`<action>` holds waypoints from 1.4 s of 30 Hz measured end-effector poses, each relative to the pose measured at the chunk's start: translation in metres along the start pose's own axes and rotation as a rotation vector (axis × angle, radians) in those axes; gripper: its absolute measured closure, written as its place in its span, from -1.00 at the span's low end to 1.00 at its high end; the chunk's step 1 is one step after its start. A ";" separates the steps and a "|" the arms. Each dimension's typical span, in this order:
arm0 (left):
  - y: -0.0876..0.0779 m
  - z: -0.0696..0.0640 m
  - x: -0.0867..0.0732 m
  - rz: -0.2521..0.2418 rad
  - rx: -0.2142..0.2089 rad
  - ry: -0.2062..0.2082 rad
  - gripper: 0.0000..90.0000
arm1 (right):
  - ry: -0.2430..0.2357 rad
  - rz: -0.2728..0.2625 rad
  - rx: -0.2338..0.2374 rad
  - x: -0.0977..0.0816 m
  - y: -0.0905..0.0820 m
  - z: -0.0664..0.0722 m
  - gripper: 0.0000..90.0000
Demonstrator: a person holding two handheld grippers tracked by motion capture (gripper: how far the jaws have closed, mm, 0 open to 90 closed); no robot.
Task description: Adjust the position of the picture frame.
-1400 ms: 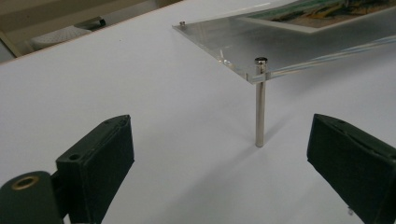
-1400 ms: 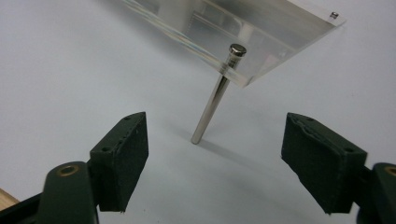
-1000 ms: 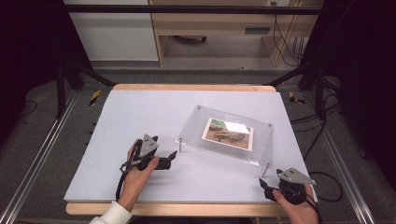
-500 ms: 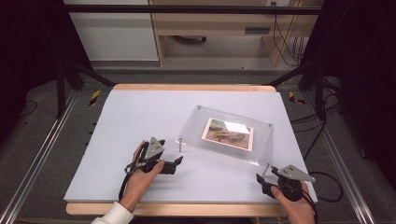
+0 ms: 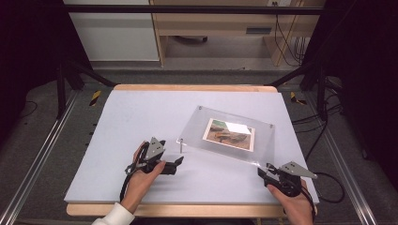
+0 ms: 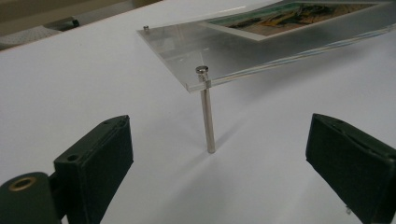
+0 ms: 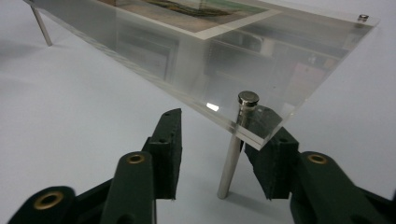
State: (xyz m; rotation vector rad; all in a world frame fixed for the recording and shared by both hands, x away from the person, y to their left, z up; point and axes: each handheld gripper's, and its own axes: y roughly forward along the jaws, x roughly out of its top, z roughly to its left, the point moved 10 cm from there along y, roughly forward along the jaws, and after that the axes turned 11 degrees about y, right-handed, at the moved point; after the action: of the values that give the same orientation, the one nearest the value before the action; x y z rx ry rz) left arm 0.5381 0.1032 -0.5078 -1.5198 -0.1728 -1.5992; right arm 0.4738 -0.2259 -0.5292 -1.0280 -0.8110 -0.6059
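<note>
Standing on a white table [image 5: 141, 117], a clear acrylic frame [image 5: 263, 140] with a photo [image 5: 230, 134] inside rests on thin metal legs, right of centre. Around the table lie dark floor, rails [image 5: 42, 154] and cables [image 5: 328, 187]; a wooden bench [image 5: 211, 28] stands at the far side.

Left gripper [image 5: 176, 164] lies just left of the frame's near-left corner, jaws wide apart and empty. Its own view shows the near-left leg [image 6: 208, 119] upright beyond the jaws, not between them, with nothing in the way.

Right gripper [image 5: 264, 171] sits at the frame's near-right corner. Its jaws have just been closing. The right gripper view shows the near-right leg [image 7: 232, 154] between the jaws, close to the right pad; a gap remains on the left side, and contact on the right cannot be confirmed. The frame's corner overhangs the jaws.

The high view gives the frame's tilt and both hands; the gripper views give leg caps [image 7: 248, 98] and pad spacing.
</note>
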 end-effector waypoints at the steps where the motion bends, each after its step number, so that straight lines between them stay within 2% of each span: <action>1: 0.000 0.000 0.000 0.000 -0.001 -0.001 -0.84 | 0.006 0.001 0.002 0.000 0.001 0.000 0.34; 10: 0.001 -0.002 -0.001 0.006 -0.017 -0.018 -0.84 | 0.080 0.018 0.031 -0.002 0.009 -0.007 0.71; 15: 0.003 -0.003 -0.001 0.004 -0.023 -0.031 -0.84 | 0.097 0.005 0.050 0.001 0.009 -0.009 0.83; 20: 0.007 -0.008 -0.001 0.009 -0.049 -0.026 -0.82 | 0.108 0.007 0.060 0.002 0.008 -0.009 0.87; 22: 0.009 -0.009 -0.002 0.016 -0.051 -0.019 -0.76 | 0.108 0.002 0.062 0.004 0.007 -0.009 0.87; 26: 0.014 -0.011 -0.003 0.034 -0.051 -0.007 -0.66 | 0.140 0.001 0.082 0.006 0.006 -0.008 0.86; 30: 0.021 -0.011 -0.001 0.036 -0.049 -0.018 -0.55 | 0.149 -0.006 0.091 0.008 0.005 -0.007 0.86; 32: 0.026 -0.008 0.001 0.033 -0.045 -0.016 -0.41 | 0.153 -0.012 0.095 0.009 0.005 -0.007 0.86; 36: 0.034 -0.002 0.004 0.014 -0.039 -0.055 -0.18 | 0.160 -0.012 0.098 0.009 0.005 -0.007 0.85; 42: 0.041 0.010 0.005 0.013 -0.027 -0.074 0.14 | 0.170 -0.017 0.104 0.011 0.004 -0.007 0.85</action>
State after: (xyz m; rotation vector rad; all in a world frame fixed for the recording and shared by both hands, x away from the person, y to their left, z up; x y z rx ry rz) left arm 0.5738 0.0829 -0.5200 -1.5985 -0.1826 -1.5413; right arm 0.4852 -0.2315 -0.5246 -0.8633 -0.6952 -0.6498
